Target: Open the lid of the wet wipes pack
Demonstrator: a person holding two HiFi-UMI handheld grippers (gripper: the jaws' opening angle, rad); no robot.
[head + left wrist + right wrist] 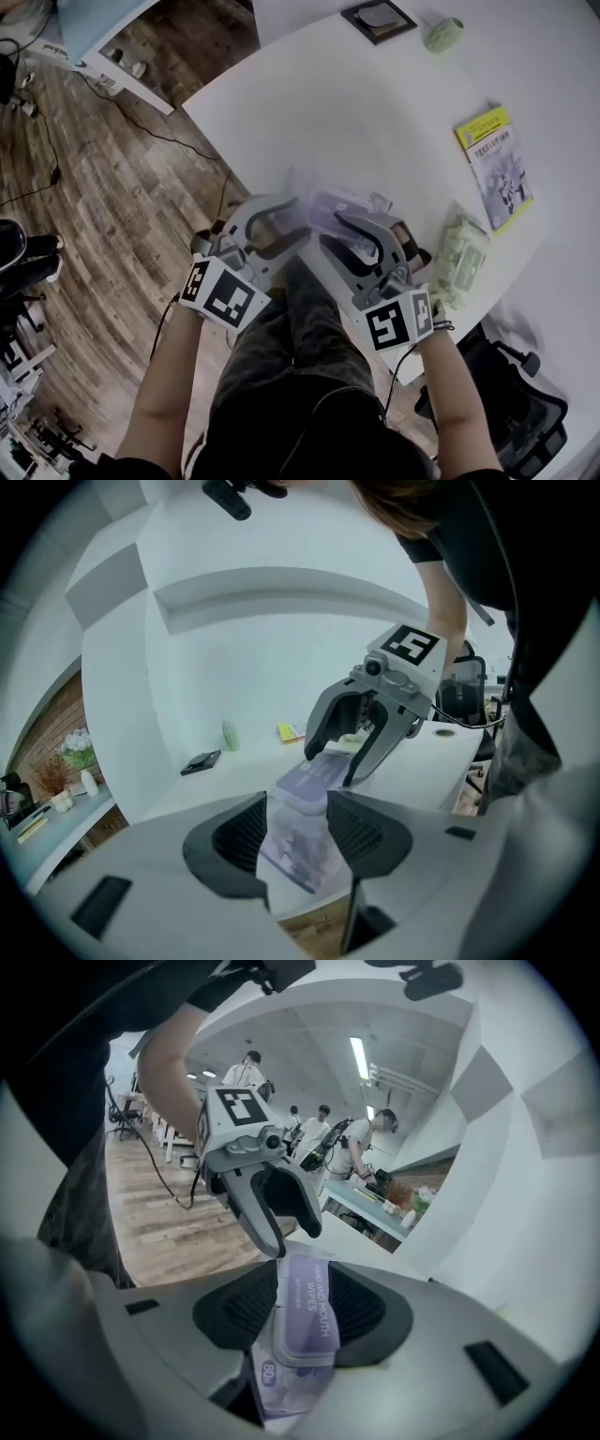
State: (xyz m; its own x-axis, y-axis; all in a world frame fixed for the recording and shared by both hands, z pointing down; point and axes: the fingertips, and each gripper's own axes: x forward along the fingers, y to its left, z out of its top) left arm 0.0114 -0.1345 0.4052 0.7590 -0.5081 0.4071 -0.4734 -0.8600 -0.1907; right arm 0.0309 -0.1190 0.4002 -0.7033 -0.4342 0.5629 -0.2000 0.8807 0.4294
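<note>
We find the purple, glossy-film wet wipes pack (298, 850) between both sets of fingers, at the near edge of the white worktop (375, 112). The left gripper (295, 832) has its fingers (234, 834) partway apart, with the pack's soft printed end between the pads. The right gripper (302, 1314) comes in from the opposite end with its fingers wide. The stiff lavender plastic lid (307, 1302) fills the gap between its pads, its long sides just beside them. We see no dent or wrinkle where pad meets pack, so we judge both pairs loose around it rather than clamped. Whether the pack rests wholly on the worktop we cannot tell. A second, pale green pack (461, 255) lies to the outer side of the right fingers, apart from them.

We expect the pack to be light and yielding. The film will likely crumple and slide under a hard pinch, and squeezing the middle may bow the lid's frame. The lid itself looks rigid and should flip on its hinge. We would steady the body by its sides with the left fingers, clear of the lid, and hook a right fingertip under the lid's free lip. Which edge carries that lip is not clear.
</note>
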